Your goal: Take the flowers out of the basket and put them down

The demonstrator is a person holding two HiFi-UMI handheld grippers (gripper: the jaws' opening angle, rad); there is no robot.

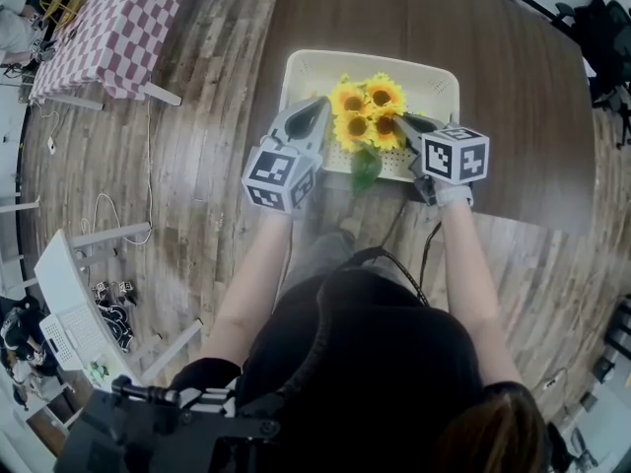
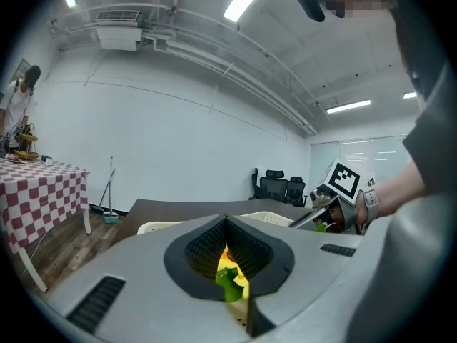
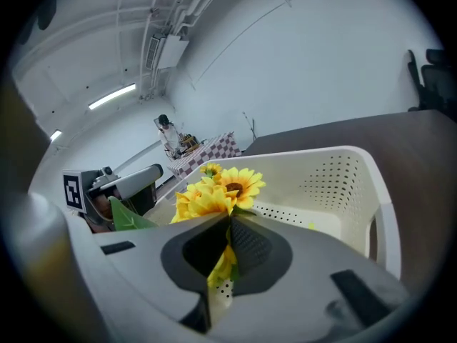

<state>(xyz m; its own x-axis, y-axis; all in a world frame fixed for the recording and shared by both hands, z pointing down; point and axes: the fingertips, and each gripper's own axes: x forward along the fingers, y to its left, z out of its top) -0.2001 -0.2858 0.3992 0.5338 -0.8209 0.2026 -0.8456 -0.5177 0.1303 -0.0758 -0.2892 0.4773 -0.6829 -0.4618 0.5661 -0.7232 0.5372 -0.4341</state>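
Note:
A bunch of yellow sunflowers [image 1: 367,111] stands at the near side of the white perforated basket [image 1: 296,67] on the dark round table [image 1: 444,18]; a green leaf [image 1: 365,166] hangs over the basket's near rim. My left gripper [image 1: 321,104] comes in from the bunch's left and is shut, with a yellow and green bit of flower [image 2: 230,274] pinched between its pads. My right gripper [image 1: 402,121] comes in from the bunch's right and is shut too. In the right gripper view the sunflowers [image 3: 218,188] sit right at its tips [image 3: 230,216], and yellow petals show in the gap.
A table with a red checked cloth [image 1: 118,18] stands on the wooden floor at the far left, with cables and a white device [image 1: 69,304] nearer me. Black office chairs [image 2: 278,188] stand beyond the table. The basket's far half [image 3: 343,184] holds nothing.

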